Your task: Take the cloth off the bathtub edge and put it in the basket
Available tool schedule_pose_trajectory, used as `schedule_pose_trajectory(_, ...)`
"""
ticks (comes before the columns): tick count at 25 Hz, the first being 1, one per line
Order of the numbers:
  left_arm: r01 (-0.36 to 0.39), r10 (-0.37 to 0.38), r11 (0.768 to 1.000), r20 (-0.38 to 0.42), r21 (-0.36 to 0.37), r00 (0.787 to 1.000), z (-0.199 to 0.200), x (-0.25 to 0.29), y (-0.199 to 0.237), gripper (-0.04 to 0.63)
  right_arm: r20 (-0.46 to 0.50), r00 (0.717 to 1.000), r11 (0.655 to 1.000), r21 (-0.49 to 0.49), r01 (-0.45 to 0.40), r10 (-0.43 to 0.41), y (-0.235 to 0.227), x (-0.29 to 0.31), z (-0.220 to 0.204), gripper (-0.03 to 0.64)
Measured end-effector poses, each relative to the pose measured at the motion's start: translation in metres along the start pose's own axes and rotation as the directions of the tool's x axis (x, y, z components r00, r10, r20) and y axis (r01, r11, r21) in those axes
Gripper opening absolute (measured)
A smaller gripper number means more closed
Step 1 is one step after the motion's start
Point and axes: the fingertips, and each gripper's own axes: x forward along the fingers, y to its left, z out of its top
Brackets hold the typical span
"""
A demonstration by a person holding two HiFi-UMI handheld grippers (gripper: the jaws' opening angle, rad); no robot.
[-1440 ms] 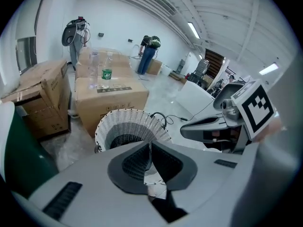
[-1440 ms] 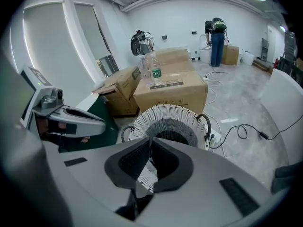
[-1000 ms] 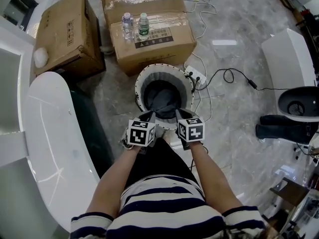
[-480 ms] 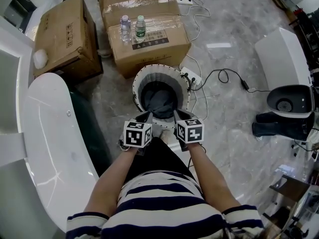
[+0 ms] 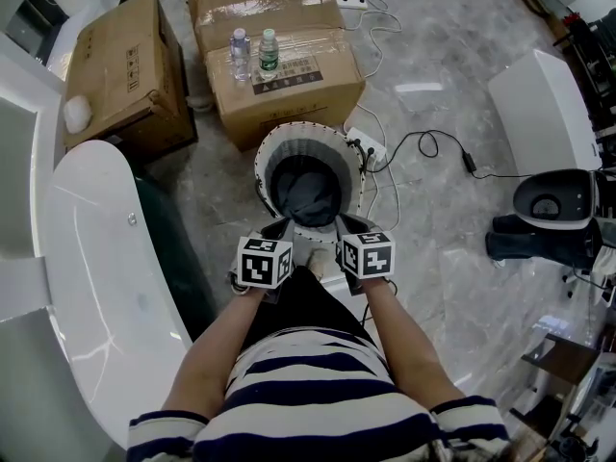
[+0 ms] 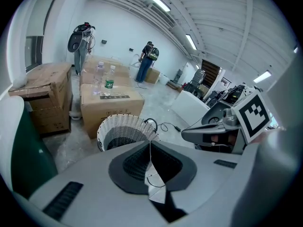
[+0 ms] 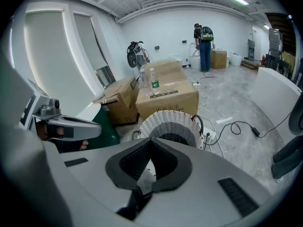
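Basket [image 5: 260, 162]: white wicker, on the floor at my 12 o'clock. The grey cloth [image 5: 310, 192] lies inside it.
Left gripper [image 5: 286, 225]: jaws pressed together, nothing between them, at the basket's 7 o'clock rim.
Right gripper [image 5: 343, 223]: I log it likewise closed and empty, at 5 o'clock.
Bathtub [image 5: 96, 258]: at my 9 o'clock.

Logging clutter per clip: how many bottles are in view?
2. Both stand side by side on the big box beyond the basket: the left bottle has a pale label, the right bottle a green one. Others may be hidden.
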Motion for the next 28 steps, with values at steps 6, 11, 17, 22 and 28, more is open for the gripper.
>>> schedule_pose_trajectory(6, 0.003, -0.003, 1.0, -0.003, 0.001, 1.0, -0.0042, 0.0003, -0.0016, 0.023, 0.001, 1.0, 1.0, -0.002, -0.002, 0.002, 0.0015, -0.0013, -0.003, 0.026)
schedule_pose_trajectory(11, 0.0, 0.0, 1.0, -0.005, 0.003, 1.0, -0.0045, 0.0005, -0.0015, 0.023, 0.001, 1.0, 1.0, 0.01, 0.007, -0.007, -0.0016, -0.0022, -0.0039, 0.026)
schedule_pose_trajectory(17, -0.002, 0.002, 1.0, -0.006, 0.004, 1.0, -0.0059, 0.0, -0.0034, 0.023, 0.0, 1.0, 1.0, 0.018, 0.002, -0.002, -0.002, -0.0028, -0.0066, 0.026)
schedule_pose_trajectory(22, -0.009, 0.009, 1.0, -0.01, -0.001, 1.0, -0.007, -0.0006, -0.0018, 0.023, -0.008, 1.0, 1.0, 0.021, 0.0, 0.0, -0.0029, -0.0024, -0.0057, 0.026)
schedule_pose_trajectory(28, -0.021, 0.021, 1.0, -0.002, -0.008, 1.0, -0.0094, -0.0018, 0.004, 0.023, -0.011, 1.0, 1.0, 0.017, 0.002, -0.002, -0.0014, 0.0, -0.006, 0.026)
